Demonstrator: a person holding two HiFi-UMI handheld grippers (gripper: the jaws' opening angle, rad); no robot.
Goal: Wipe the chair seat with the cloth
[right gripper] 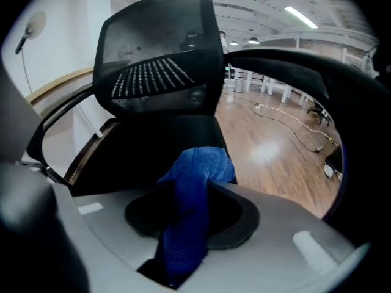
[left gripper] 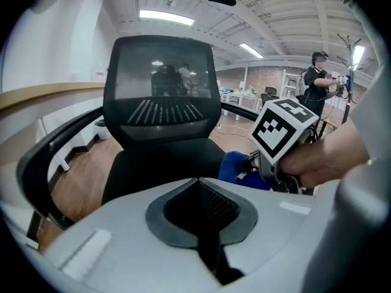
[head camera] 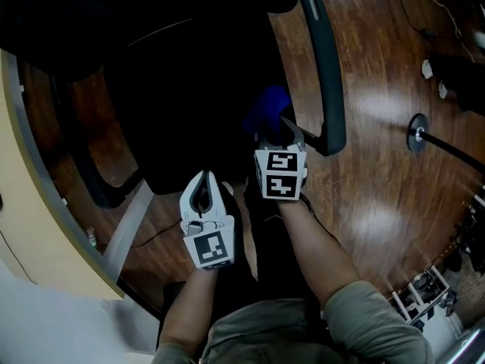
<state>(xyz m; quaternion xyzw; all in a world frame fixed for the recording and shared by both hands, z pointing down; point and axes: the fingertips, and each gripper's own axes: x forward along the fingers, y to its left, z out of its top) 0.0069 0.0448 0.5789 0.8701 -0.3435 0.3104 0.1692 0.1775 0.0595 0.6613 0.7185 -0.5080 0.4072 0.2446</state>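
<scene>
A black office chair seat fills the top middle of the head view, with its mesh backrest ahead in both gripper views. My right gripper is at the seat's front right corner, shut on a blue cloth. The cloth runs up between the jaws and bunches over the seat edge. My left gripper hovers just off the seat's front edge, left of the right one, with its jaws closed together on nothing. From there I see the cloth beside the right gripper's marker cube.
The chair's right armrest curves beside the right gripper, and the left armrest is on the other side. A beige desk edge runs along the left. A round stand base and cables lie on the wooden floor. A person stands far off.
</scene>
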